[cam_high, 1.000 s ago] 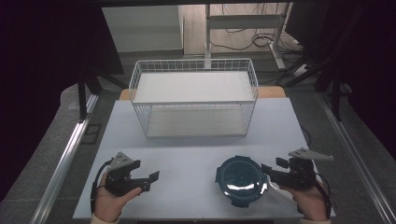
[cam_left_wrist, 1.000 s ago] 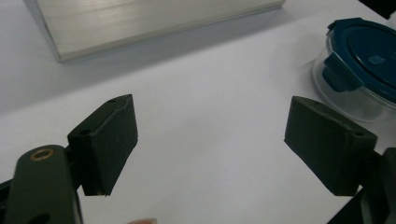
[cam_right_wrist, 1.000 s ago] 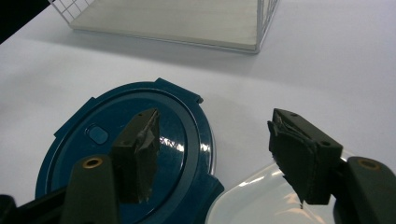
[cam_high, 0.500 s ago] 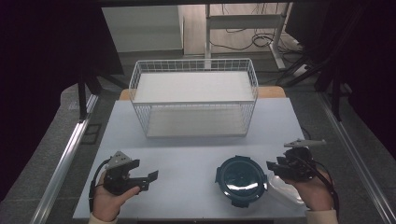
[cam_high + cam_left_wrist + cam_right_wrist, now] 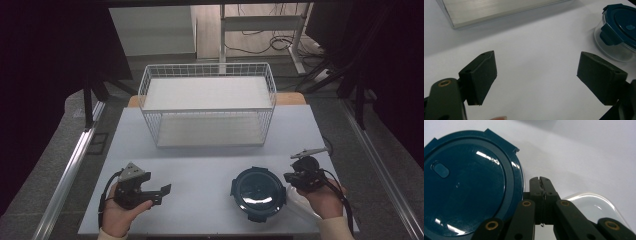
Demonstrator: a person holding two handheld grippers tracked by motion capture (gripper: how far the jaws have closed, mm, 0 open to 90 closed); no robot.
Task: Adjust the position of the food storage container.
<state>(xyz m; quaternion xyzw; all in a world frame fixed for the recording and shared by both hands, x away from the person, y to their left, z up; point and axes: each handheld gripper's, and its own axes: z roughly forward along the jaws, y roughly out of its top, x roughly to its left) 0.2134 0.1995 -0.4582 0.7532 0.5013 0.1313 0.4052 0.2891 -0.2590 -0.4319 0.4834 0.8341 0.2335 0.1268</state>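
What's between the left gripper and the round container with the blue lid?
Nothing: bare white table separates the left gripper from the container, as seen in the high view.

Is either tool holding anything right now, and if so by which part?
Nothing is held: the right tool is shut on nothing beside the round container; the left tool is open.

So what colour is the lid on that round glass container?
Dark teal-blue, glossy. The lid shows best in the right gripper view, close up.
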